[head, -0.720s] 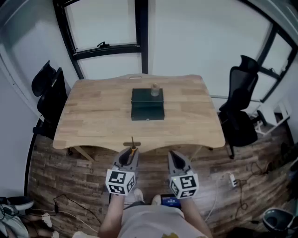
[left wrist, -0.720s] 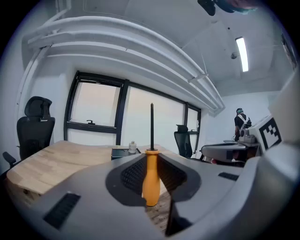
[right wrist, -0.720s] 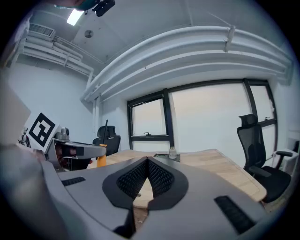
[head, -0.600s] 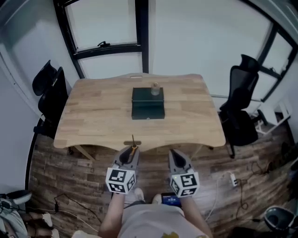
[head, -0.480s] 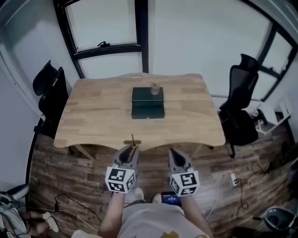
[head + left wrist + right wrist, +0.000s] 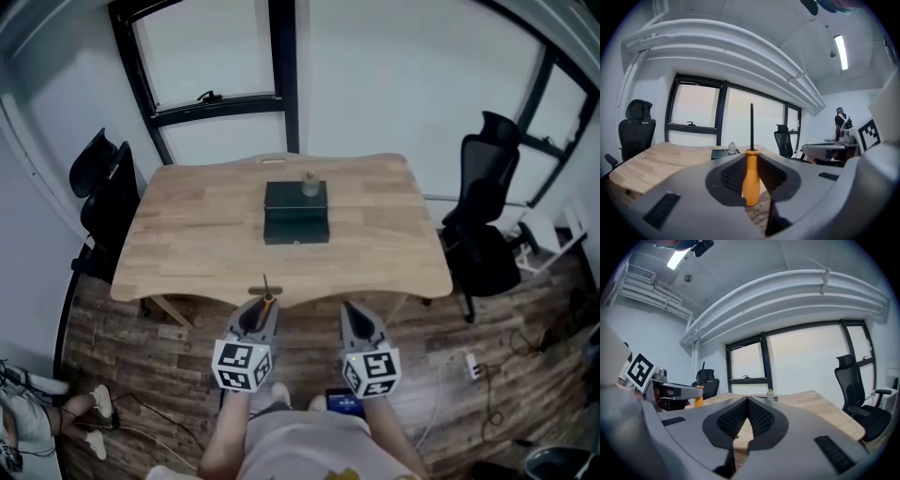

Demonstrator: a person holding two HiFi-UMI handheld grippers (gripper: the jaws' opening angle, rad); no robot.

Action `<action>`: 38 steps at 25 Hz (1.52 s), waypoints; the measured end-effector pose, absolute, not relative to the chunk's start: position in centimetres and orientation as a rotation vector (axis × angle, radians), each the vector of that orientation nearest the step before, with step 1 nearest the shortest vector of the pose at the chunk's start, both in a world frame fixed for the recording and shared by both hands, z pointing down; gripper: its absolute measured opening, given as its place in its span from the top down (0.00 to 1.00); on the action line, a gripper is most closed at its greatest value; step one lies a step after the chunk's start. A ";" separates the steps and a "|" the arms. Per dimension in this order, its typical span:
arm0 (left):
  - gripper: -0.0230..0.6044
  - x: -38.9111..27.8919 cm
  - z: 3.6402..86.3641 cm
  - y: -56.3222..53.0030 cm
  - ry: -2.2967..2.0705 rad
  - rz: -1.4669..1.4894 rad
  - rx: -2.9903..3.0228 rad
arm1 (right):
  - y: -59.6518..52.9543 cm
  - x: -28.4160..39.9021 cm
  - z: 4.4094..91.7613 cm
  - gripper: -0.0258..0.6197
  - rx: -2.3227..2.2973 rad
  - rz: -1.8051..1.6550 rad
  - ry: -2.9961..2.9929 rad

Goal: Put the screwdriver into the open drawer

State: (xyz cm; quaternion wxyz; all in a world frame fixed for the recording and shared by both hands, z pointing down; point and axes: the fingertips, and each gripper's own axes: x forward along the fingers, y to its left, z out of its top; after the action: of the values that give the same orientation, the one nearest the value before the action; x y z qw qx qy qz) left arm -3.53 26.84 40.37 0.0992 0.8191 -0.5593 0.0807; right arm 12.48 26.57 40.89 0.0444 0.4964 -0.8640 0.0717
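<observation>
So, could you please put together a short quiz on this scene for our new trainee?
1. Which hand-held gripper holds the screwdriver? A left, B right.
2. True or false: the screwdriver's shaft points downward.
3. Fill in: the small bottle stands on the dark ____ on the table.
Key: 1 A, the left hand-held gripper; 2 false, it points upward; 3 box.

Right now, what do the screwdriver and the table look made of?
Screwdriver: smooth orange handle, probably plastic, with an even, molded look; thin dark shaft, likely metal. Table: light wood with visible grain and plank seams, matte; solid or veneer unclear.
</observation>
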 end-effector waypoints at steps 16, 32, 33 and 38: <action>0.85 -5.1 41.7 23.4 -1.689 0.221 2.366 | 22.6 12.7 42.4 0.97 1.509 0.236 -2.619; 0.85 -7.5 43.5 6.2 -1.638 0.212 2.366 | 7.0 10.5 43.7 0.97 1.541 0.241 -2.531; 0.85 -7.9 43.6 5.3 -1.642 0.217 2.362 | 6.3 10.3 43.8 0.97 1.545 0.249 -2.522; 0.85 -9.1 43.7 1.2 -1.623 0.232 2.376 | 2.8 9.3 43.8 0.97 1.563 0.265 -2.490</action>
State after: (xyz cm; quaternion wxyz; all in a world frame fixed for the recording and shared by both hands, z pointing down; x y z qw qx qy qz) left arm -9.08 1.15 43.71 0.1269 0.8164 -0.5577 0.0799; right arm 9.29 2.78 43.78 0.0946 0.5271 -0.8398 0.0894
